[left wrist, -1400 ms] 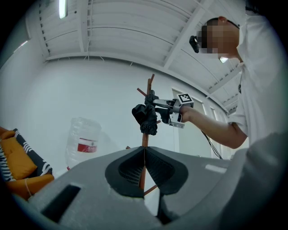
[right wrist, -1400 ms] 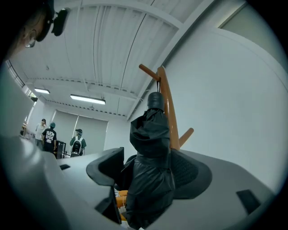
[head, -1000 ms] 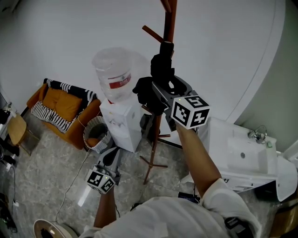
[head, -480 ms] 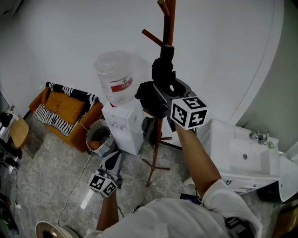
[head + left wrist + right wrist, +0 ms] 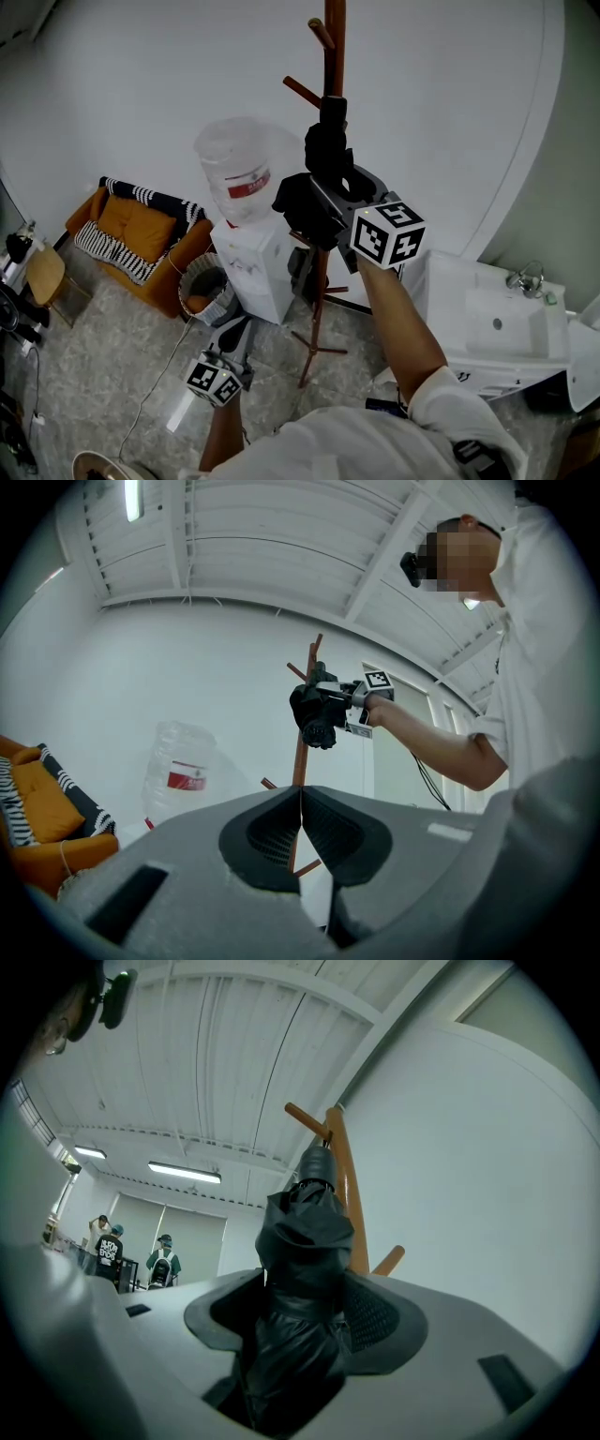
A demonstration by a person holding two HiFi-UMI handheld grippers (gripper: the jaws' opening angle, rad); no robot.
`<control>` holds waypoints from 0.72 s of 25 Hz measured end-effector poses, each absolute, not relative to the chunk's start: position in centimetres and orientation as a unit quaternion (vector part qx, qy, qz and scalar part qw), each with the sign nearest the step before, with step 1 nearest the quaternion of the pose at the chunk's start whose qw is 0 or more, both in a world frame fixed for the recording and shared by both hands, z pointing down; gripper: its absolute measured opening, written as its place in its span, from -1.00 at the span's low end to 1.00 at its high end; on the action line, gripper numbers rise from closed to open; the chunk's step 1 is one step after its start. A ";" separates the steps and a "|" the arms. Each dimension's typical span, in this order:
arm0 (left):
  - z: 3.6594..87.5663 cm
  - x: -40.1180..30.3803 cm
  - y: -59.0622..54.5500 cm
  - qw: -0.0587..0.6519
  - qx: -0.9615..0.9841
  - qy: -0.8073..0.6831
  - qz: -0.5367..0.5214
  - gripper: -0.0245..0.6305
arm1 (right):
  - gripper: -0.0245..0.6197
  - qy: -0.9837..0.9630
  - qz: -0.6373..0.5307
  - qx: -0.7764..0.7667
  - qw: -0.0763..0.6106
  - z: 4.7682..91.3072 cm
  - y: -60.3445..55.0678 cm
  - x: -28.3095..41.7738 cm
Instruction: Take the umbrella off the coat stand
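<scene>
A folded black umbrella [image 5: 317, 183] is held up against the brown wooden coat stand [image 5: 334, 47], its tip just below a side peg. My right gripper [image 5: 330, 197] is shut on the umbrella's body, arm raised. In the right gripper view the umbrella [image 5: 305, 1241] fills the gap between the jaws, with the coat stand pole [image 5: 345, 1185] right behind it. My left gripper [image 5: 234, 336] hangs low near the floor, jaws pressed together on nothing. The left gripper [image 5: 301, 813] view looks up at the umbrella [image 5: 314, 719] and the stand [image 5: 300, 757].
A white water dispenser [image 5: 258, 267] with a clear bottle [image 5: 239, 169] stands left of the stand. An orange sofa [image 5: 131, 225] and a wicker bin [image 5: 202, 286] lie further left. A white sink unit [image 5: 497, 323] is at the right. People [image 5: 108, 1251] stand far off.
My right gripper has lifted the umbrella slightly higher along the pole, toward the side peg. The left gripper stays low with little movement.
</scene>
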State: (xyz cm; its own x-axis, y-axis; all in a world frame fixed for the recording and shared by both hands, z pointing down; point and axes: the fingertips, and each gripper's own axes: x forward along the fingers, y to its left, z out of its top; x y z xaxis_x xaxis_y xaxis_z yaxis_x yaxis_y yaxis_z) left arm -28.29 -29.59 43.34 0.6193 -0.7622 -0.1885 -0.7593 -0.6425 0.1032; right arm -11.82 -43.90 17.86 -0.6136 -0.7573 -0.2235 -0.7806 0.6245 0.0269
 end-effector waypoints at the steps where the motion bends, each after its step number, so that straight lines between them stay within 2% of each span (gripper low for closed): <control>1: 43.2 -28.3 -29.5 0.006 0.899 -0.424 -0.109 -0.87 | -0.10 0.897 0.061 -0.427 0.096 17.7 -43.8 -11.8; 18: 41.9 -29.1 -28.5 -0.015 0.884 -0.453 -0.113 -0.87 | -0.11 0.909 0.088 -0.387 0.127 14.7 -42.1 -12.3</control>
State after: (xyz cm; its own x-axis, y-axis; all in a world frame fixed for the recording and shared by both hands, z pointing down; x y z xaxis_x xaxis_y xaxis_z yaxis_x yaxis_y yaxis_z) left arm -29.15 -28.50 41.95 0.5647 -0.7969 -0.2145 -0.8040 -0.5899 0.0752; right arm -12.30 -42.12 14.69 -0.6684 -0.6811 -0.2990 -0.7258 0.6851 0.0619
